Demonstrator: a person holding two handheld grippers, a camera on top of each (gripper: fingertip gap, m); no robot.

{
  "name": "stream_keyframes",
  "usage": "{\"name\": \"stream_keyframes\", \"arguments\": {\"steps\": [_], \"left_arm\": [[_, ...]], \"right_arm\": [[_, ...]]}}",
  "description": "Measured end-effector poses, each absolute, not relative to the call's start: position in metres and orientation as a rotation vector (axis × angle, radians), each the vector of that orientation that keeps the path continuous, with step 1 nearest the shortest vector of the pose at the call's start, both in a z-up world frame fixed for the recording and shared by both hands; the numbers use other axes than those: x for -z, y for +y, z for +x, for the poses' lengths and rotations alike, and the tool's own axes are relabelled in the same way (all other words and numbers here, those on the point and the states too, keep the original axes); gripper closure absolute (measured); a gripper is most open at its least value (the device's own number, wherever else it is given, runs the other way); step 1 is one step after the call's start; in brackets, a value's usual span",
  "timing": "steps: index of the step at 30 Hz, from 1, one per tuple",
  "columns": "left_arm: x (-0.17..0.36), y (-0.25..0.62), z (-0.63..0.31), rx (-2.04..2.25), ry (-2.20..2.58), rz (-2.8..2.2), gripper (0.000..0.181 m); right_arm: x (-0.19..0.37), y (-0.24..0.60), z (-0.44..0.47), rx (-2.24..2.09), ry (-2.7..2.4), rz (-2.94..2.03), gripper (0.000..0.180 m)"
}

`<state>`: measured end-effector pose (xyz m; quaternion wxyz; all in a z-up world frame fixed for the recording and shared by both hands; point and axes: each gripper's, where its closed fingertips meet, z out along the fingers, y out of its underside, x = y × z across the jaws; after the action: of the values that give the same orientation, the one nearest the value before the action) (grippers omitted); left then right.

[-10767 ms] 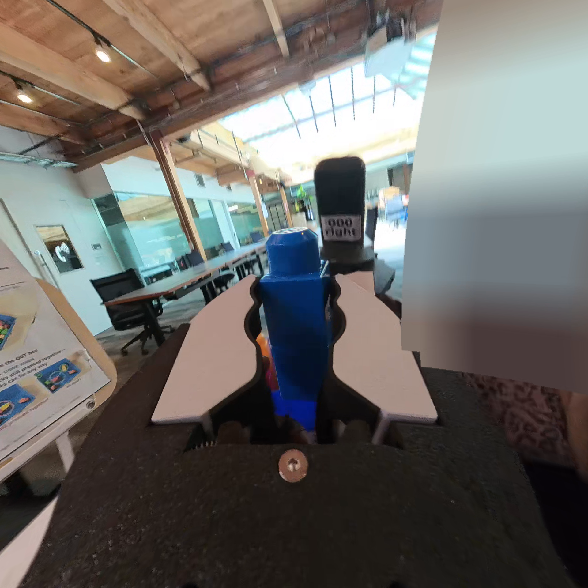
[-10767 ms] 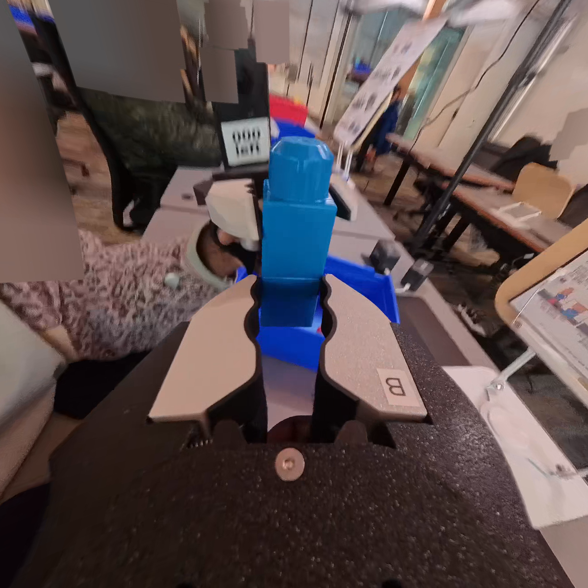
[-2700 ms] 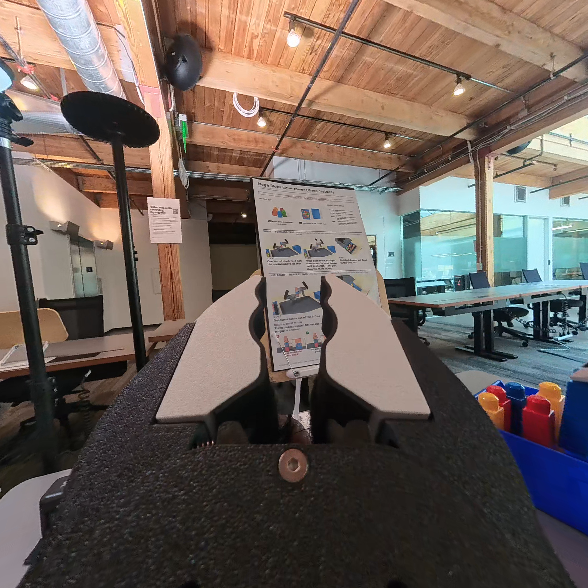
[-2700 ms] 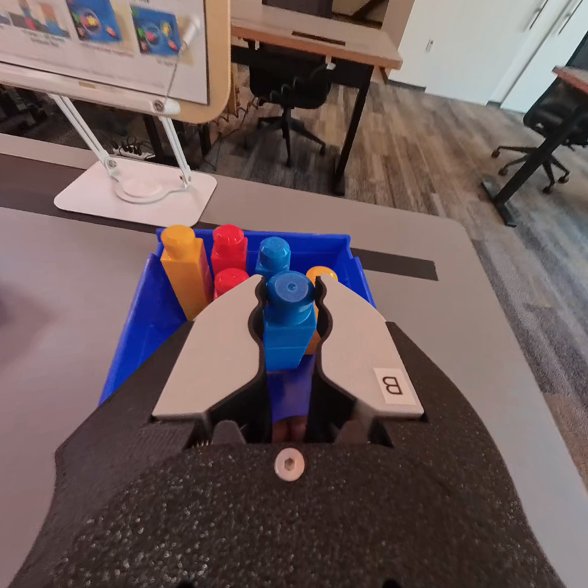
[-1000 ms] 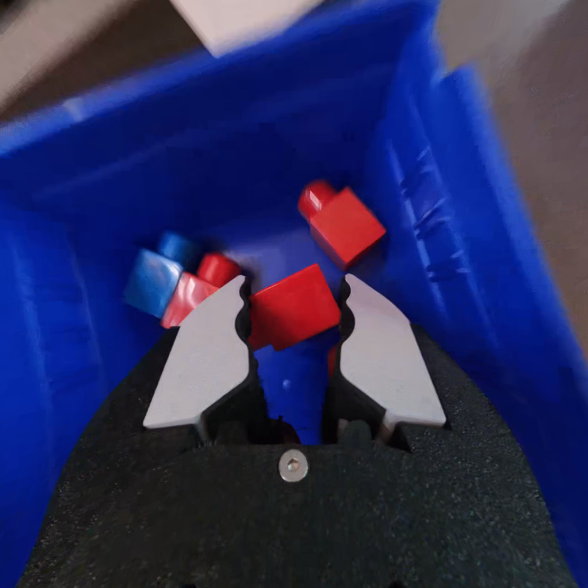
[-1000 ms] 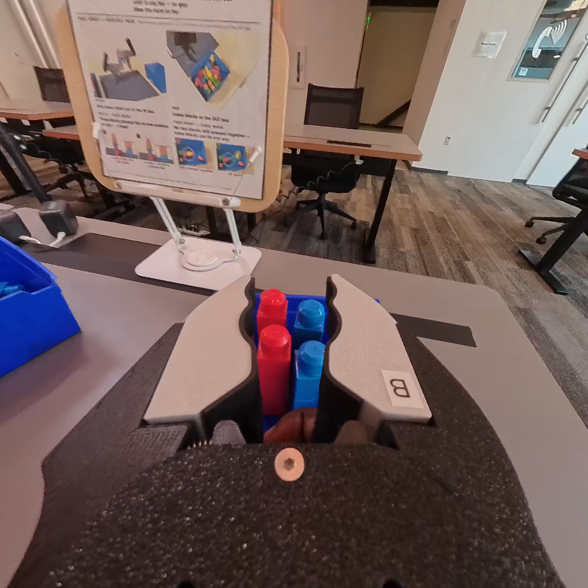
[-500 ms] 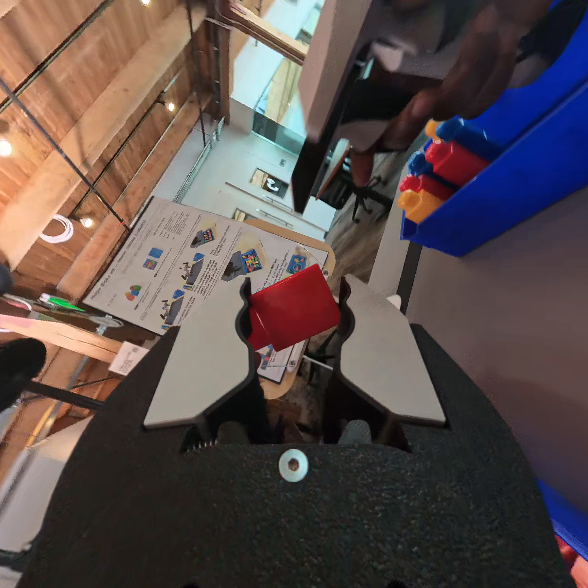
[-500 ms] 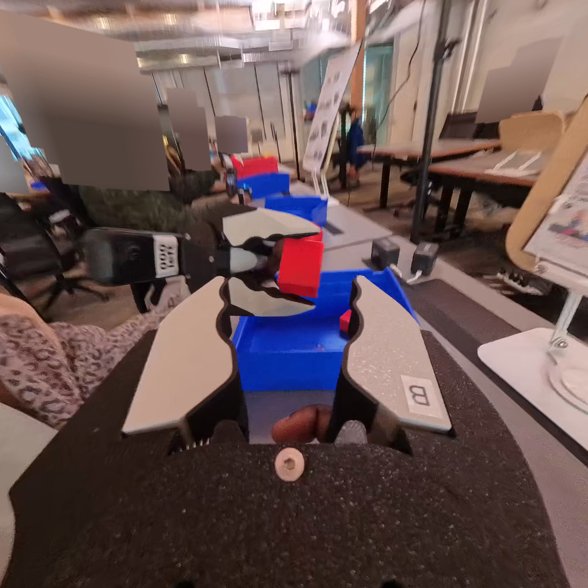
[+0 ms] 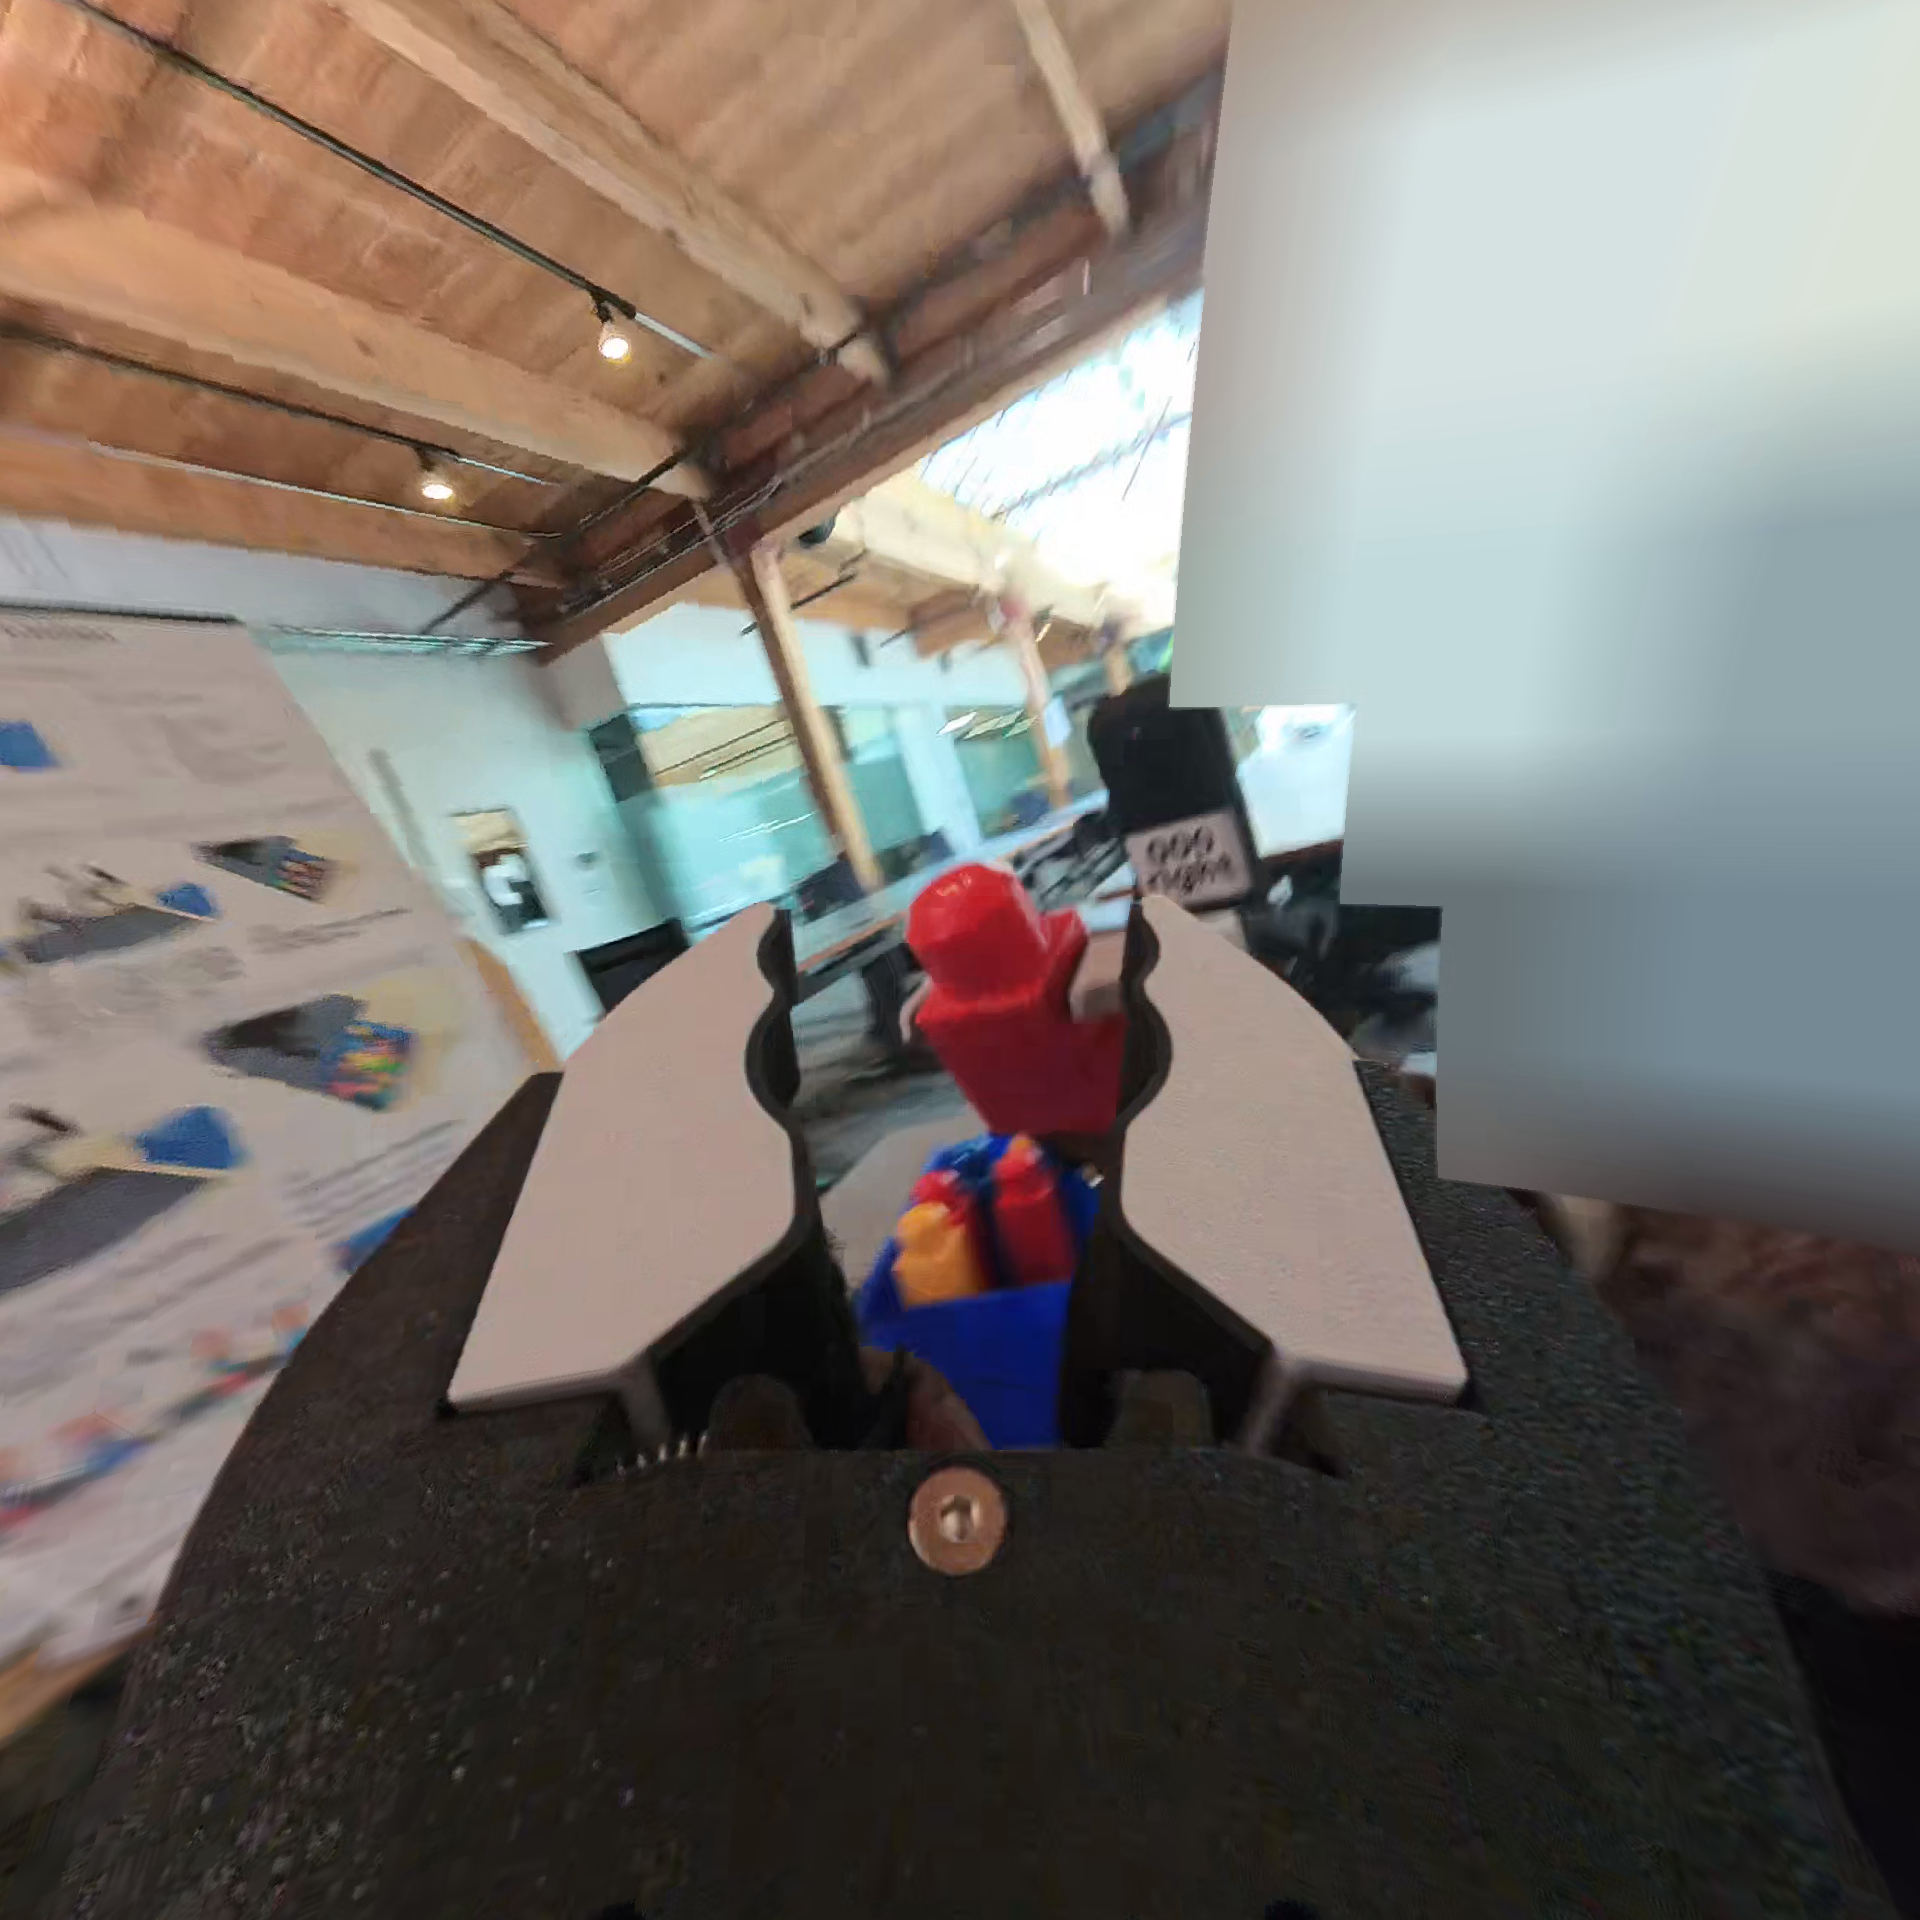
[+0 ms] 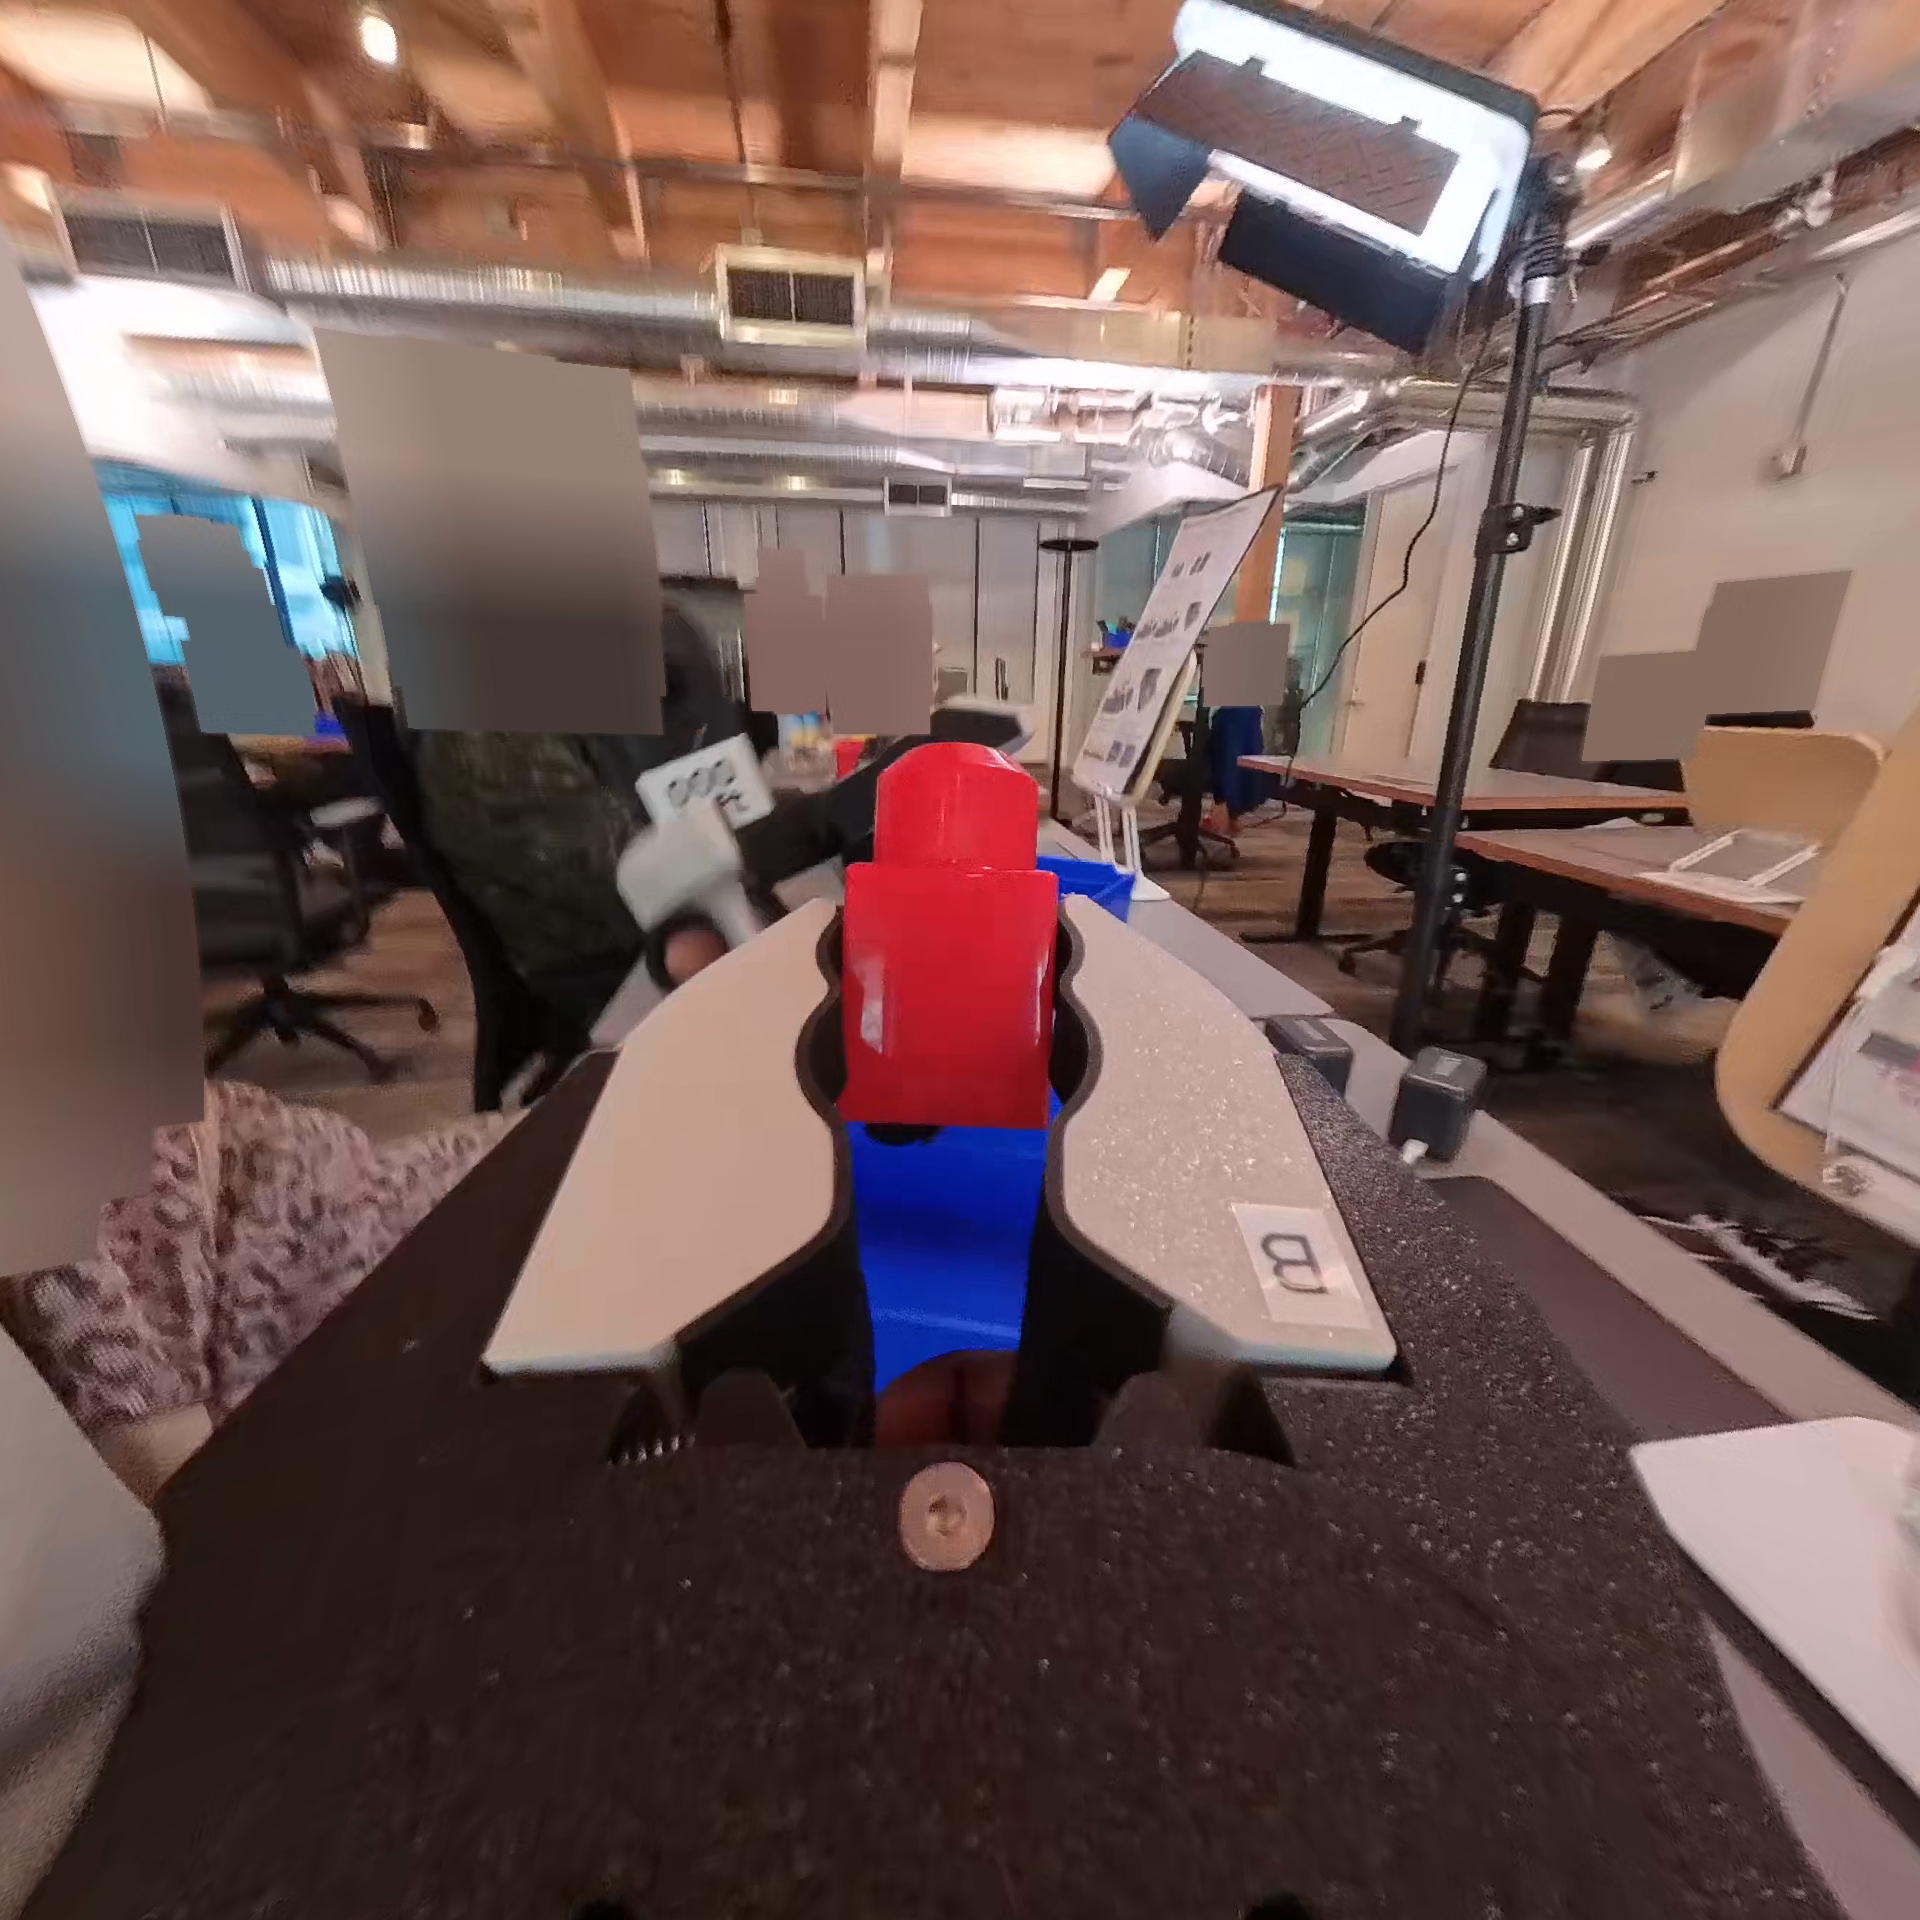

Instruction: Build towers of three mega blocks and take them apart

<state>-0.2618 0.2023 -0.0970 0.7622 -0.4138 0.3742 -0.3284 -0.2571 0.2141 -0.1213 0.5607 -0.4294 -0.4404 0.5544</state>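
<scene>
Grey table [image 10: 1226,961] stretching ahead under the right wrist view. Blue bin [image 10: 1091,883] sitting on it farther off, a second blue bin [image 10: 935,1236] nearer. Two dark power adapters [image 10: 1439,1091] resting by the right edge, a white stand base [image 10: 1787,1548] flat at lower right. Left view blurred: blue bin of blocks [image 9: 977,1351] on grey tabletop.

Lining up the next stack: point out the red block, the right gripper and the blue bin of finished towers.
red block [image 10: 945,997], right wrist view, front face.
right gripper [image 10: 948,935], right wrist view, between fingertips.
blue bin [image 9: 987,1351], left wrist view, near wall.
</scene>
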Motion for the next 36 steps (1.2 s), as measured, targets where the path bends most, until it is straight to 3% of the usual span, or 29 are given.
{"name": "stream_keyframes", "arguments": {"steps": [3,7,10,18,20,27,32,36], "left_arm": [[0.091,0.201,-0.259,1.020,0.737,-0.941,0.125],[0.122,0.201,-0.234,0.962,0.925,-1.088,0.127],[0.116,0.193,-0.231,0.937,0.947,-1.016,0.150],[0.120,0.196,-0.239,0.913,0.959,-1.102,0.150],[0.123,0.198,-0.240,0.882,0.971,-1.117,0.150],[0.121,0.228,-0.289,0.747,0.761,-1.276,0.136],[0.233,0.273,-0.375,0.356,0.720,-1.916,0.132],[0.313,0.275,-0.401,0.437,0.625,-2.322,0.131]], "right_arm": [[0.132,0.205,-0.258,-1.181,-1.169,-0.997,0.144],[0.135,0.193,-0.260,-1.153,-1.252,-0.981,0.144],[0.142,0.190,-0.264,-1.121,-1.300,-0.999,0.144],[0.162,0.201,-0.273,-0.935,-1.362,-1.103,0.130],[0.161,0.198,-0.278,-0.932,-1.360,-1.067,0.142],[0.159,0.215,-0.263,-0.919,-1.292,-1.121,0.143],[0.141,0.222,-0.239,-0.948,-1.190,-1.088,0.143],[0.138,0.228,-0.228,-0.924,-1.157,-1.102,0.140]]}}
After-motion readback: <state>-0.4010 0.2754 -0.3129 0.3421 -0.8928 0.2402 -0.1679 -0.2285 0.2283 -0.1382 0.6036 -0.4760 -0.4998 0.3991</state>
